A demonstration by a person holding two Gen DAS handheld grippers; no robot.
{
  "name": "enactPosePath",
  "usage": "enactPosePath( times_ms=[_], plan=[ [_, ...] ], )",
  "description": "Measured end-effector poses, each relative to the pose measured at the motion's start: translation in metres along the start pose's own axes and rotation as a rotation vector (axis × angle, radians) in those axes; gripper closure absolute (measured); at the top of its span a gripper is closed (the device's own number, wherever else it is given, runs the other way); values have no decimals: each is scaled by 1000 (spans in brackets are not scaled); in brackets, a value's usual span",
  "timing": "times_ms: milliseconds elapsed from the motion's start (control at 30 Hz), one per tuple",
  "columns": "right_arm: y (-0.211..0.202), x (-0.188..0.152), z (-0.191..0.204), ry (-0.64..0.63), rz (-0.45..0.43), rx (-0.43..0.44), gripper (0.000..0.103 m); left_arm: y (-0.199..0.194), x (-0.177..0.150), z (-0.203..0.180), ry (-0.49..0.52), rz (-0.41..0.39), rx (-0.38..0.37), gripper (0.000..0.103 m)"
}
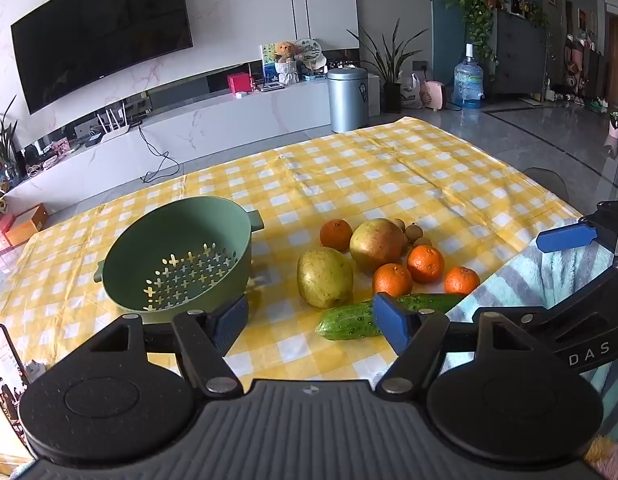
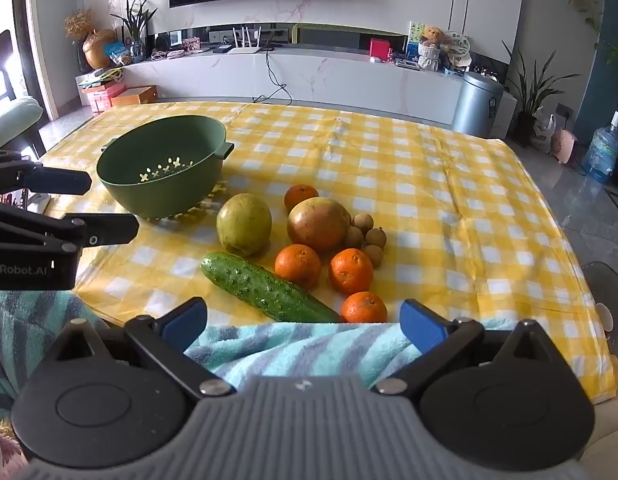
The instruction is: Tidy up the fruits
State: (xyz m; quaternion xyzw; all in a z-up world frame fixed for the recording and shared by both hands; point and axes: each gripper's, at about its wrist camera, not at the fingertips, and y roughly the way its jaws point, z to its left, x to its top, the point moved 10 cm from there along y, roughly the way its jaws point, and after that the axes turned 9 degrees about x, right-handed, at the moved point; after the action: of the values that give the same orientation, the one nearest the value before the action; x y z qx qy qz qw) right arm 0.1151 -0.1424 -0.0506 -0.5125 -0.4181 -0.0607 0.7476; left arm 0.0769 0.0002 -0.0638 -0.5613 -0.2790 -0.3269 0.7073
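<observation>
You're at the start: colander point(image 1: 177, 260) empty, both grippers point(image 1: 311, 320) point(image 2: 305, 320) wide apart and holding nothing, so reach for the nearest orange point(image 2: 364, 307).

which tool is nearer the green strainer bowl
Left. The left tool sits right beside the green strainer bowl, one finger at its base. The right tool is further off, beyond the cucumber.

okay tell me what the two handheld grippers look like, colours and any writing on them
Both are black linkage frames with blue padded fingertips, silver rivets, round black discs either side and a ribbed grey body. The left gripper shows pale lettering ending "nRobot.AI" on its side in the right wrist view. The right gripper shows "DAS" in the left wrist view. No cables are visible.
</observation>
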Motion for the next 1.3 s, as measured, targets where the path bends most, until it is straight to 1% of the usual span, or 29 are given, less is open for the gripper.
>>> enactPosePath(
  times_ms=[267, 500, 567, 633, 1300],
  plan=[
    [-1, -1, -1, -2, 2, -12, 4, -4, -3, -1, -5, 6, -4, 19],
    [0, -6, -6, 18, 3, -18, 4, -3, -5, -1, -9, 35, -2, 19],
    [-1, -7, -7, 22, 4, -19, 4, 3, -8, 2, -8, 42, -7, 19],
    [0, -3, -4, 15, 13, -21, 4, 3, -8, 1, -6, 45, -7, 19],
    [0, -6, -5, 28, 21, -23, 4, 8, -14, 0, 2, 74, 1, 19]
  ],
)
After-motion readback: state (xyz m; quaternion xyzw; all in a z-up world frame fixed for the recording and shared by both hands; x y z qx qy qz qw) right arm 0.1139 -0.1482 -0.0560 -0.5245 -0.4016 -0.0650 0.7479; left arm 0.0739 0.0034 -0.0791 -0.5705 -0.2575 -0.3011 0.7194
